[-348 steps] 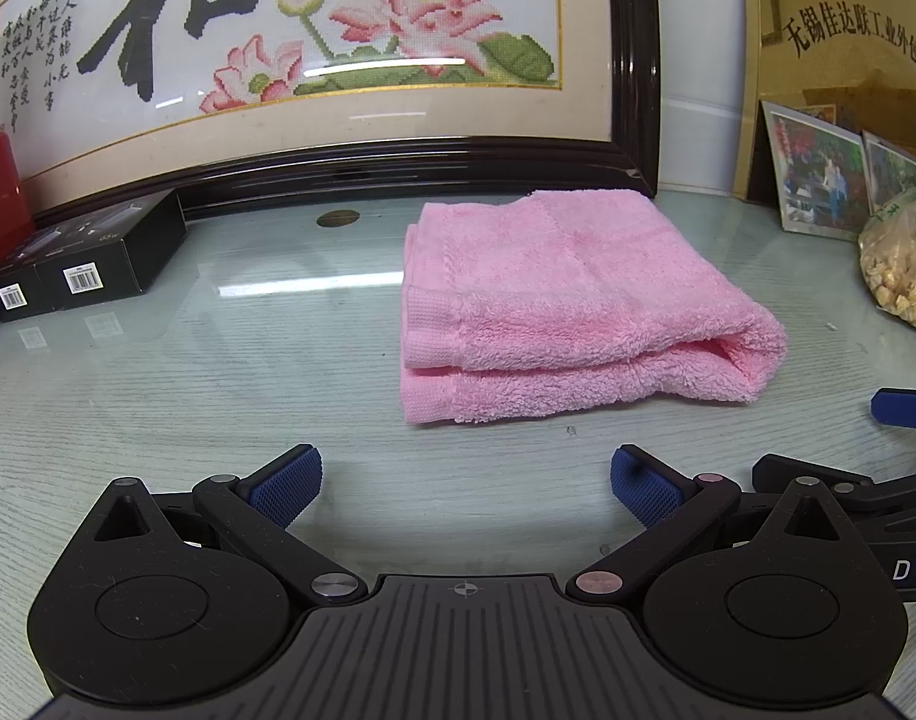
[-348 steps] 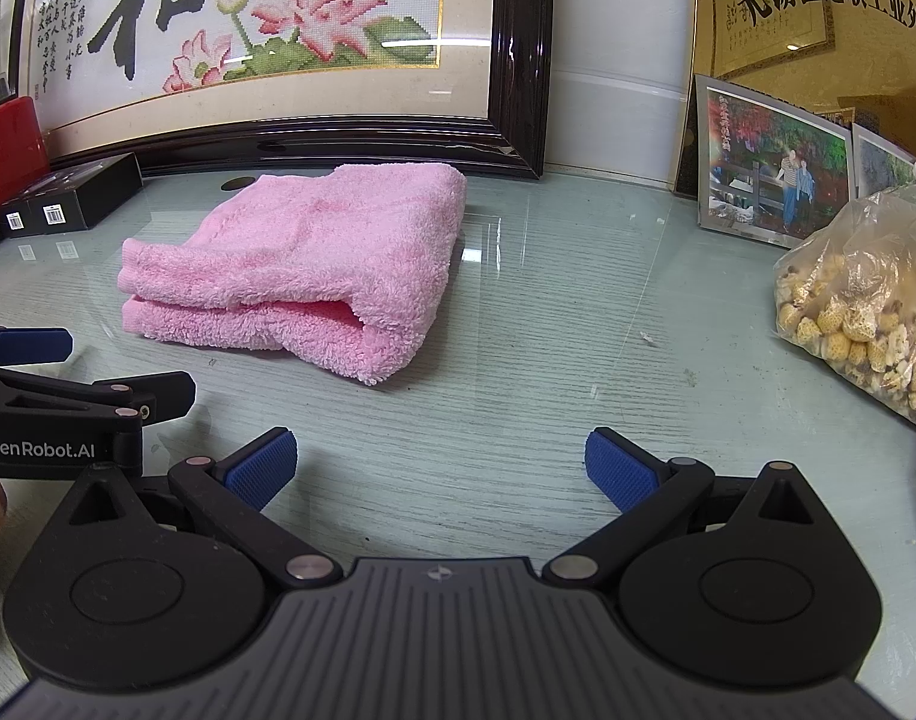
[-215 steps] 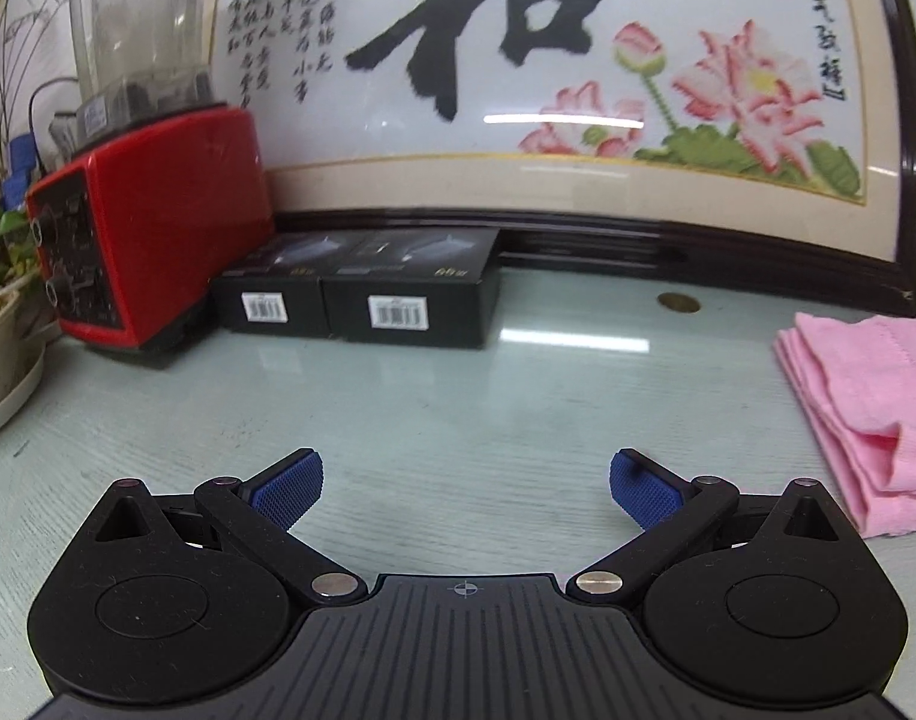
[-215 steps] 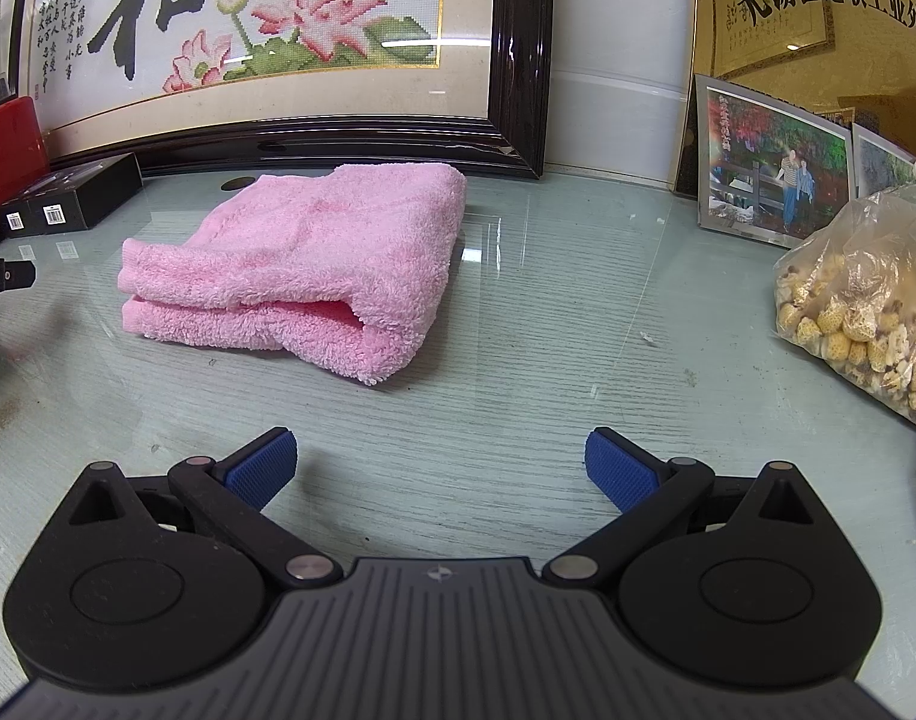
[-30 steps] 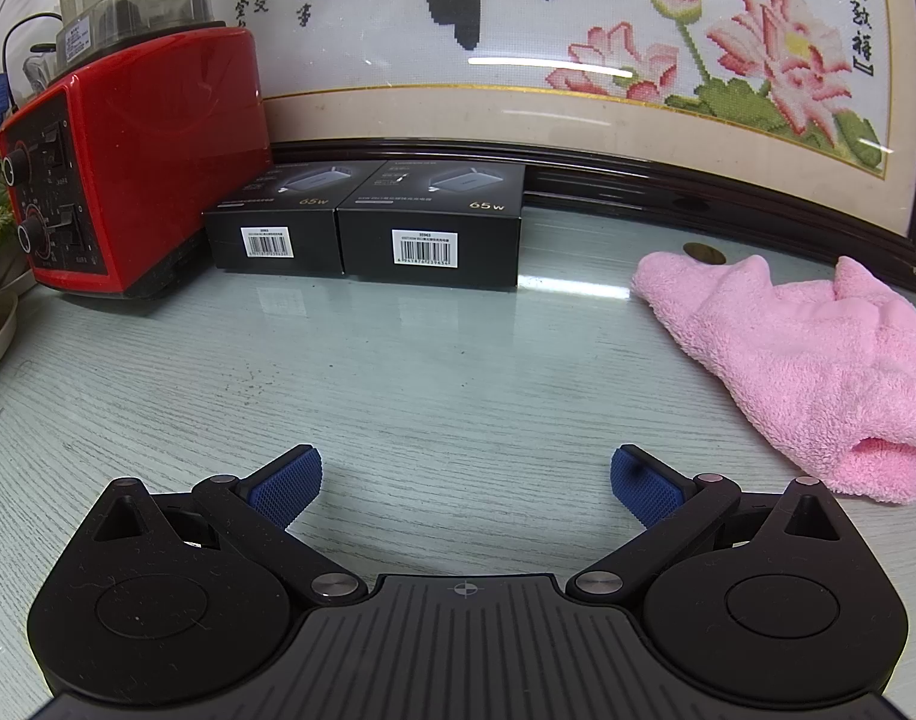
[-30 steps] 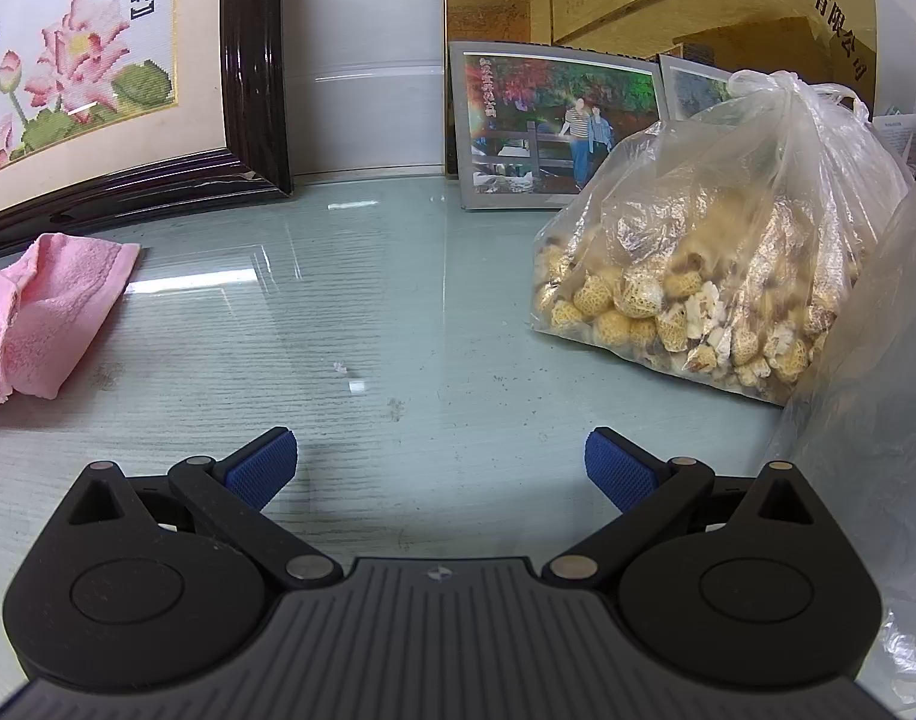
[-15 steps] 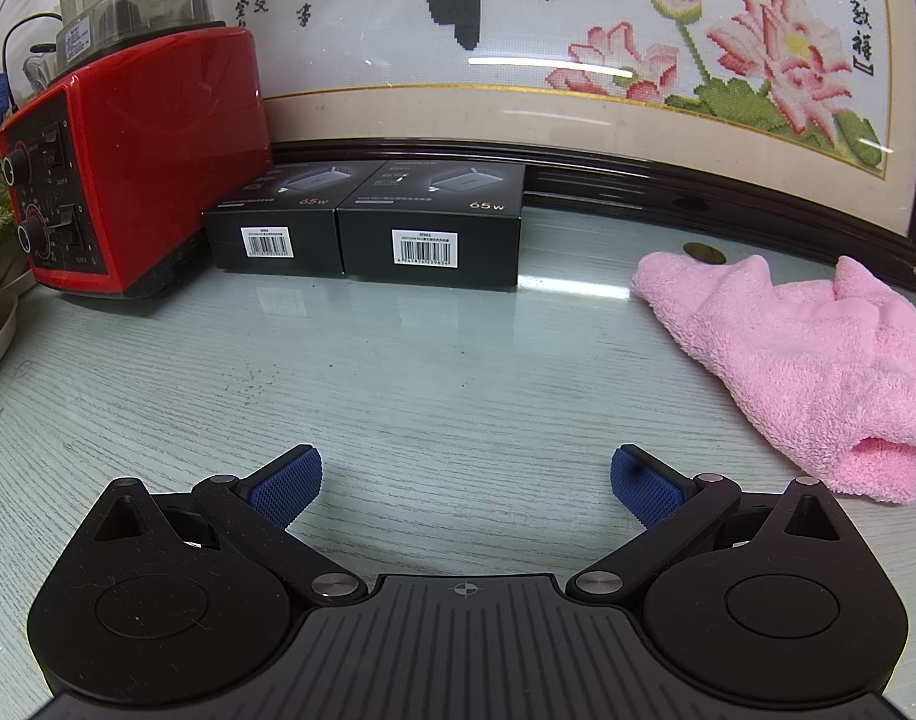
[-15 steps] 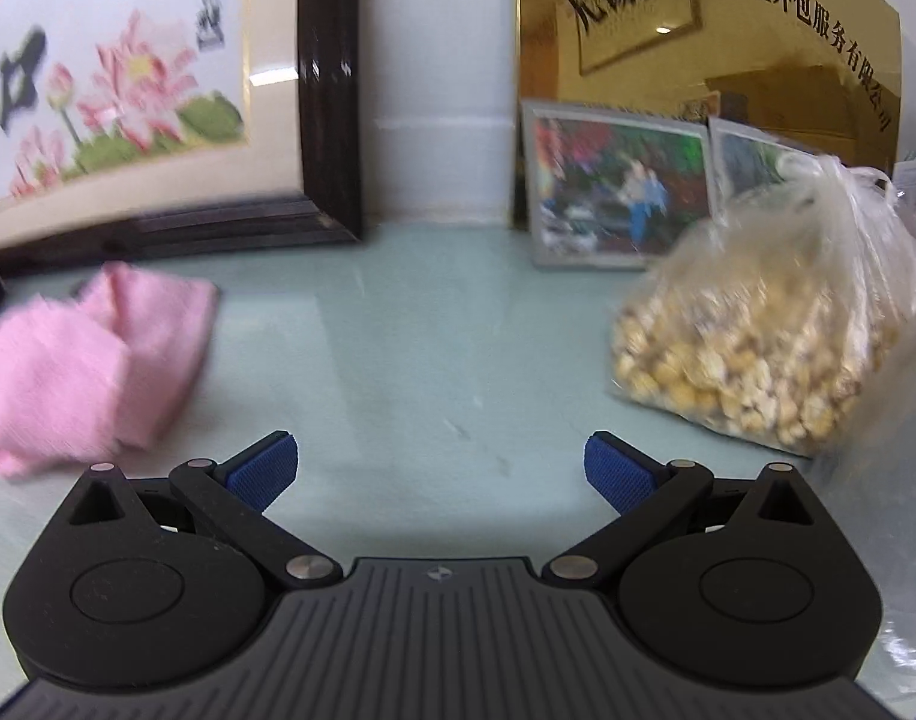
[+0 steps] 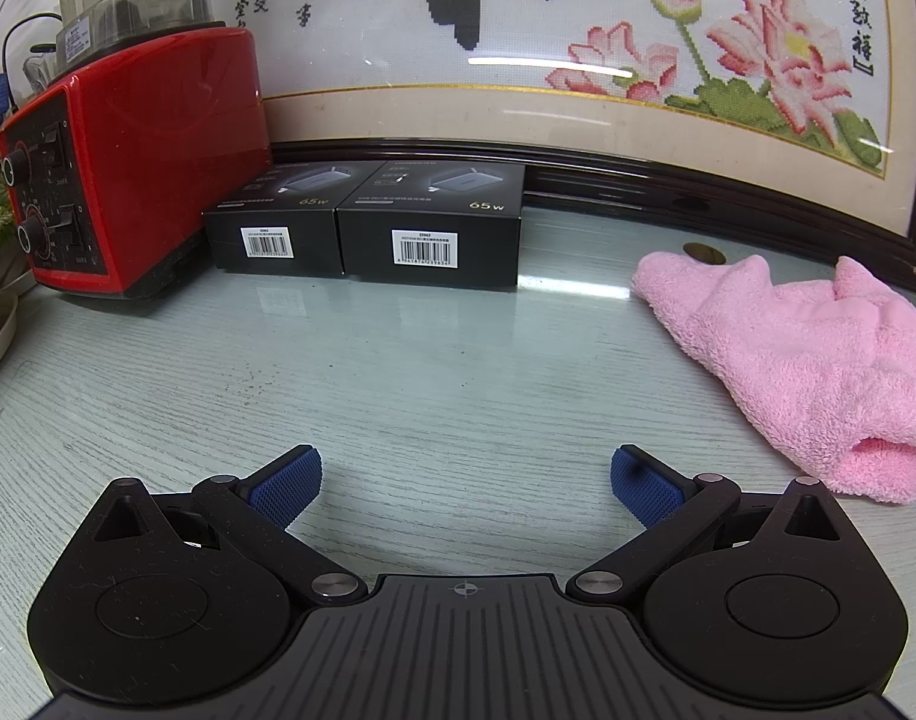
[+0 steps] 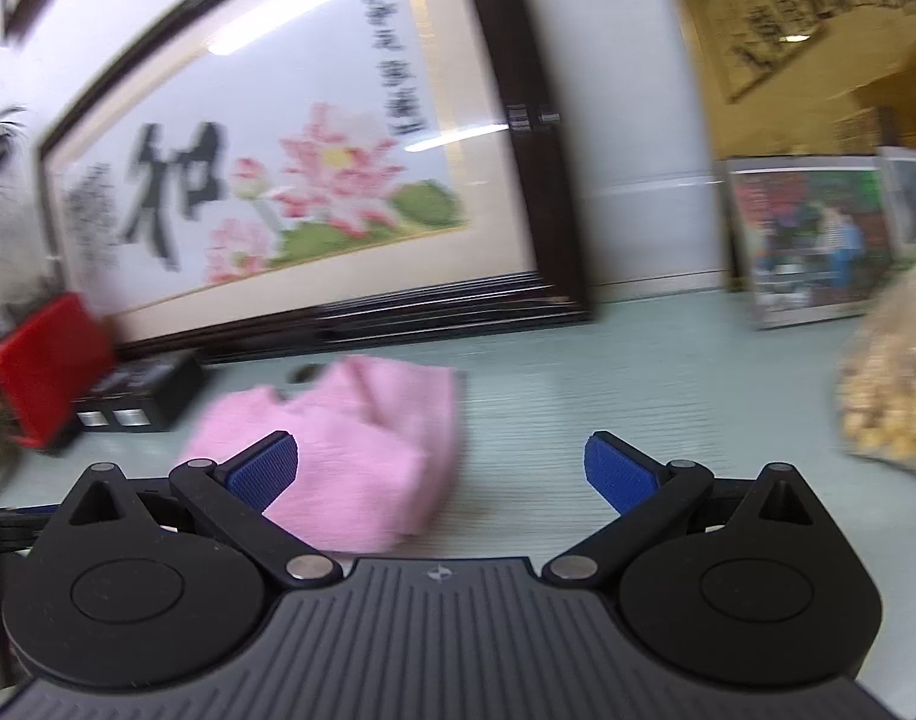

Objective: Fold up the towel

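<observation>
1. towel [image 9: 817, 360] and tongs: the left tongs [image 9: 463, 483] stood wide open with nothing between the blue pads [image 9: 287, 480], low over the bare table [image 9: 428, 372].
2. the right tongs [image 10: 440, 471] were spread open and empty too; that view was tilted and blurred.
3. the pink towel lay rumpled in a loose heap on the table, off to the right of the left tongs and apart from them; from the right wrist it [image 10: 362, 450] sat ahead and to the left, partly behind the left pad.
4. behind the towel a big framed embroidery [image 9: 577, 60] of a black character and lotus flowers leaned at the back.
5. two black boxes [image 9: 368, 228] with barcodes stood side by side in front of the frame, just beside a red blender [image 9: 140, 156].
6. to the right were a framed photo [image 10: 811, 240] and a clear bag [image 10: 895, 396] of pale lumps.
</observation>
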